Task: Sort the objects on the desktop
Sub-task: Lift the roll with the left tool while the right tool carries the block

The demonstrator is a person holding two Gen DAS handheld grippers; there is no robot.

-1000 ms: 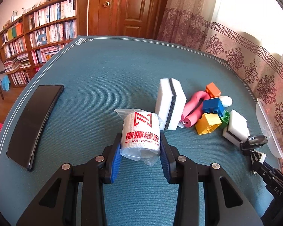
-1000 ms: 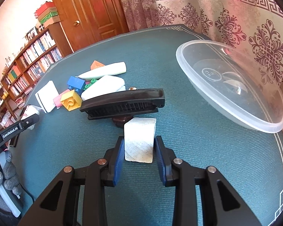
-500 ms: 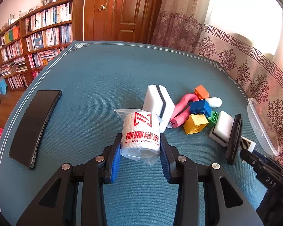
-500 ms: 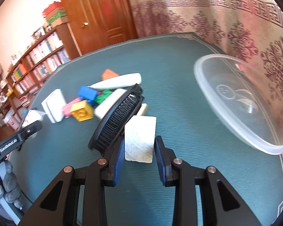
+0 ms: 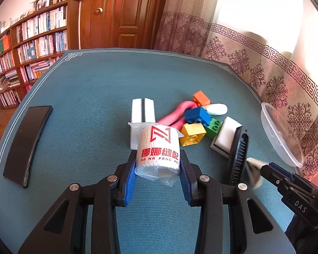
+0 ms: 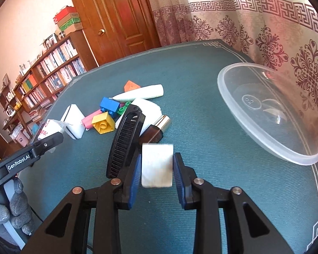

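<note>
1. Surface: teal woven mat/tabletop [image 5: 91,89] w/ white border line, fills most of both views.
2. Room, L to R: wooden bookshelf [image 5: 31,42] full of books, boxes stacked on top; brown door [image 5: 125,12] w/ round knob; patterned curtain [image 5: 265,67] along the R side, bright window behind it.
3. On mat, L to R in left wrist view: black flat slab [image 5: 26,146] near L edge, well apart from the rest; white sponge w/ dark stripe [image 5: 142,114] upright, behind the held roll; pink curved piece [image 5: 176,114]; yellow block [image 5: 192,133], blue block [image 5: 198,116], orange block [image 5: 201,98], green block [image 5: 214,127] bunched together, touching; white tube [image 5: 217,109] behind the blocks; black comb [image 5: 237,154] on edge, leaning on a white pad [image 5: 226,136]; clear plastic bowl [image 5: 282,133] at R edge by the curtain.
4. Right wrist view also shows brown bottle w/ gold cap [image 6: 156,130] lying just beyond the held block, touching the comb.
5. Left gripper [image 5: 158,169]: angled down twd mat, jaws clamped on plastic-wrapped white roll w/ red print [image 5: 159,150], roll lifted off mat.
6. Right gripper [image 6: 156,169]: angled down, jaws closed on pale rectangular block [image 6: 156,165], just beside the comb; can't tell if block touches mat. A grey-gloved hand [image 6: 10,207] shows at the L edge of this view.
</note>
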